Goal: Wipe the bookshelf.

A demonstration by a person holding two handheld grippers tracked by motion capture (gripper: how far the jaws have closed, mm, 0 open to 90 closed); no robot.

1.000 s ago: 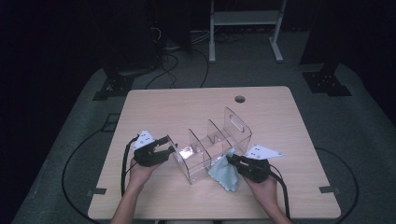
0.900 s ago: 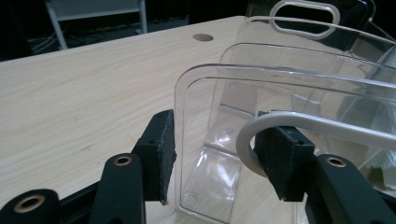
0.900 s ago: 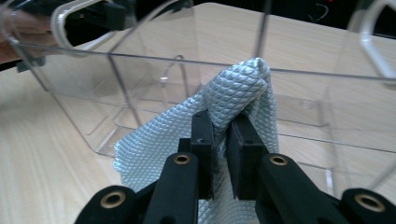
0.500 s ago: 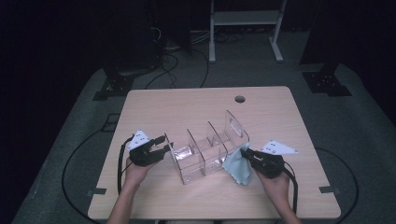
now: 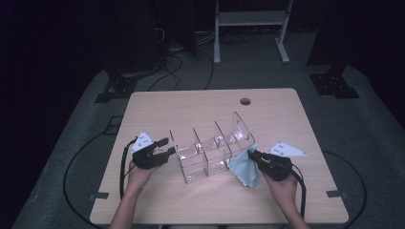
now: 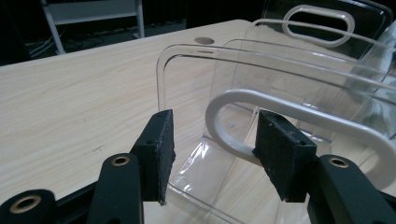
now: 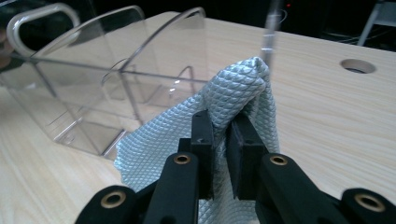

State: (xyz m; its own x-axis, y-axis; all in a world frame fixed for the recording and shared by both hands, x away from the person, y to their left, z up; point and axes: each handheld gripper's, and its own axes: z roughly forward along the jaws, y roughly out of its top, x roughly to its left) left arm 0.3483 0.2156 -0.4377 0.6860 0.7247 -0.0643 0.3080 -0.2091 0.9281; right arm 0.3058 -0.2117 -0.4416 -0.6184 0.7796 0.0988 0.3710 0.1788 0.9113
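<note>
A: Near edge first. Left tool sits at the left end of the clear plastic divided organizer with white-rimmed handle cutouts. Jaws spread wide, nothing pinched. In the left gripper view the left tool has its pads on either side of the end wall's white handle loop; the right pad looks to be touching the loop, the left one is apart from it.

B: Right tool?

A: Right tool is clamped on the pale blue-grey waffle-textured cloth. The right gripper view shows the right tool with its jaws nearly together and a fold of the cloth pinched between them, standing up above the pads. The rest hangs down toward the light wooden worktop.

B: Cloth against the organizer?

A: Right beside its right end, near the tall end wall. Actual contact, cannot tell.

B: Organizer position?

A: Standing on the worktop, around the middle, slightly toward the person, angled so the right end sits farther back. Several compartments, all look empty.

B: Farther back?

A: A round cable hole near the far edge of the worktop. Beyond that, dark floor with black cables and a white metal frame stand.
</note>
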